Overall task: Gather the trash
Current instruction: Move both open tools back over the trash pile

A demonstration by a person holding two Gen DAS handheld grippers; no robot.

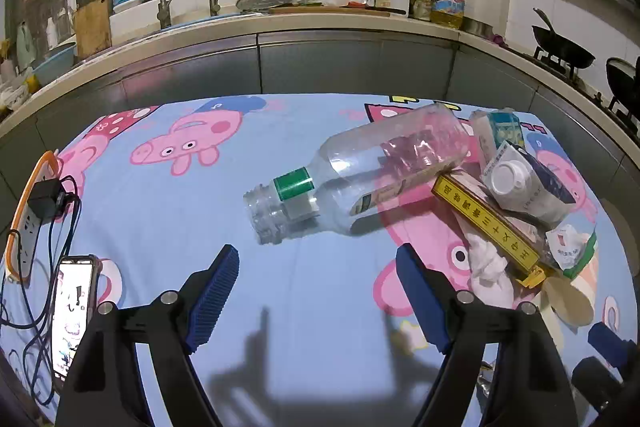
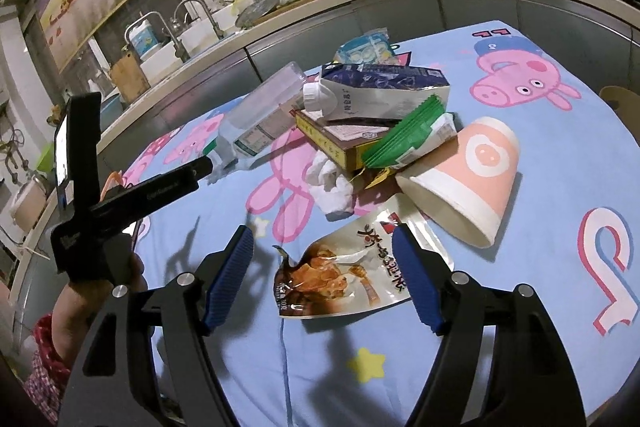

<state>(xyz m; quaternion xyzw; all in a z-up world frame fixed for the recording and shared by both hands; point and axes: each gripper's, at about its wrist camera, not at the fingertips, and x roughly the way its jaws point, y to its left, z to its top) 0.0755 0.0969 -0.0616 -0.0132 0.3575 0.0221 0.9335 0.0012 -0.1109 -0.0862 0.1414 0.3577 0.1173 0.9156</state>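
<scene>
A clear plastic bottle point(image 1: 360, 171) lies on its side on the cartoon-pig tablecloth point(image 1: 168, 211), its open neck toward my left gripper point(image 1: 316, 259), which is open and empty just short of it. Right of the bottle is a trash pile: a yellow box point(image 1: 484, 223), a milk carton point(image 1: 524, 183), crumpled tissue point(image 1: 488, 267). My right gripper point(image 2: 322, 239) is open, its jaws on either side of a torn snack wrapper point(image 2: 352, 275) on the cloth. Beyond lie a pink paper cup point(image 2: 464, 175), a green packet point(image 2: 404, 139), the carton point(image 2: 380, 89), the box point(image 2: 340, 139) and the bottle point(image 2: 260, 119).
A phone point(image 1: 74, 311), a power strip point(image 1: 30, 223) and cables lie at the table's left edge. A kitchen counter point(image 1: 320, 27) with sink, bottles and a stove with pans runs behind the table. The left gripper's handle point(image 2: 132, 195) shows in the right wrist view.
</scene>
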